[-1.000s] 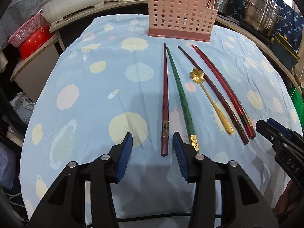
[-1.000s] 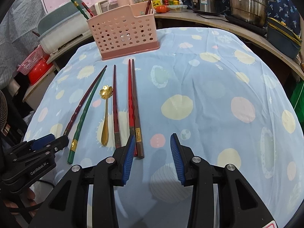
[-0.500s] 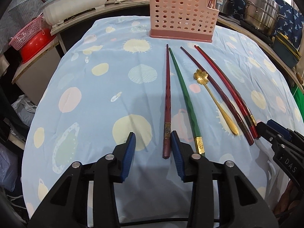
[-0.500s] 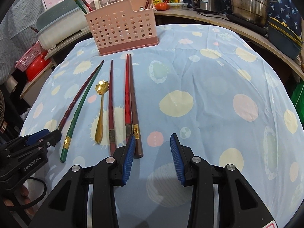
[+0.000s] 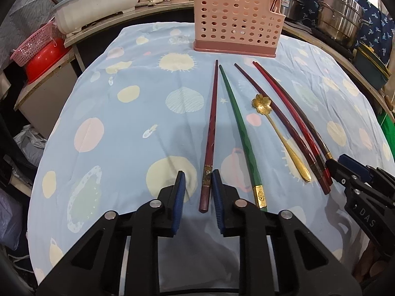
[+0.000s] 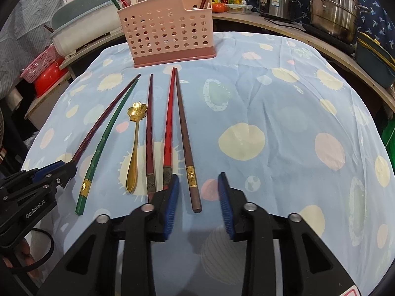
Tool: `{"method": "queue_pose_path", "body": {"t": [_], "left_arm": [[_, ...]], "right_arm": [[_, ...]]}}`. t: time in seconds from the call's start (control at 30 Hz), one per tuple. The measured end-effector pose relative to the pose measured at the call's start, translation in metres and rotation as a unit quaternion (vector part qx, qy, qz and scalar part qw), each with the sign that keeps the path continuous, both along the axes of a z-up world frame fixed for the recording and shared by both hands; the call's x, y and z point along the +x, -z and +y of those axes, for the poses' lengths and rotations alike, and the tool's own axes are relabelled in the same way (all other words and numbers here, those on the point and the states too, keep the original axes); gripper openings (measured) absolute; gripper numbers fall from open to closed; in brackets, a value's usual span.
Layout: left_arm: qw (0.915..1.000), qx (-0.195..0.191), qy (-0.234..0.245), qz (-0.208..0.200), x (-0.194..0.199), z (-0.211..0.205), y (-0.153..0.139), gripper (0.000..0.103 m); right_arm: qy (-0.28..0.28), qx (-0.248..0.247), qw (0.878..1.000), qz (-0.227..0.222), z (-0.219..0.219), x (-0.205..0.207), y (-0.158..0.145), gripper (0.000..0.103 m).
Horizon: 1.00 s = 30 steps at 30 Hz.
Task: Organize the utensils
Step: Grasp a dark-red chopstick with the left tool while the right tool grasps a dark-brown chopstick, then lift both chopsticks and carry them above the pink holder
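1. We hold our left gripper (image 5: 196,192) low over the near edge of the tabletop's pale blue spotted cloth (image 5: 128,133), jaws released, straddling the butt end of the dark maroon chopstick (image 5: 211,133). The maroon stick lies between the blue pads (image 5: 178,197), close against the right-hand one; we cannot tell whether it touches.
2. Just beside it lies the green chopstick with a gold band (image 5: 240,133), tip toward the far edge.
3. Our right gripper (image 6: 197,197) is likewise released, its jaws either side of the butt of the brown chopstick with a gold band (image 6: 185,138).
4. The bright red chopstick (image 6: 168,128) lies against the brown one at their tips (its butt end passes under our left pad).
5. Between the pairs lie the gold flower-bowled spoon (image 6: 135,148) and another dark red chopstick (image 6: 149,133).
6. The pink perforated plastic utensil basket (image 6: 167,34) stands at the far edge of the tabletop, with a few chopsticks already upright in it.
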<state>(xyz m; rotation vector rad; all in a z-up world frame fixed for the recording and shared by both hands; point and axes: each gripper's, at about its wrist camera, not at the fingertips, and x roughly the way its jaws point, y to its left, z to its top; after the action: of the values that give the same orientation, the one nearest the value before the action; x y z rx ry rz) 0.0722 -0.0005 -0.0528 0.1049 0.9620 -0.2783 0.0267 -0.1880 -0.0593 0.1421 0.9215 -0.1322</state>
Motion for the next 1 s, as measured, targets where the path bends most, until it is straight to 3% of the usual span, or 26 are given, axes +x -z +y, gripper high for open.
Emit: {"method": "queue_pose_path", "body": {"t": [0.17, 0.5, 1.0], "left_arm": [[1.0000, -0.004, 0.008, 0.000, -0.001, 0.000, 0.000, 0.009], [0.9991, -0.038, 0.013, 0.017, -0.010, 0.005, -0.011, 0.007], [0.9967, -0.075, 0.018, -0.025, -0.021, 0.005, -0.062, 0.007]], "right_arm": [[-0.005, 0.001, 1.000, 0.000, 0.001, 0.000, 0.000, 0.010], [-0.006, 0.015, 1.000, -0.007, 0.003, -0.011, -0.009, 0.008], [-0.004, 0.033, 0.997, -0.072, 0.002, -0.023, -0.068, 0.008]]}}
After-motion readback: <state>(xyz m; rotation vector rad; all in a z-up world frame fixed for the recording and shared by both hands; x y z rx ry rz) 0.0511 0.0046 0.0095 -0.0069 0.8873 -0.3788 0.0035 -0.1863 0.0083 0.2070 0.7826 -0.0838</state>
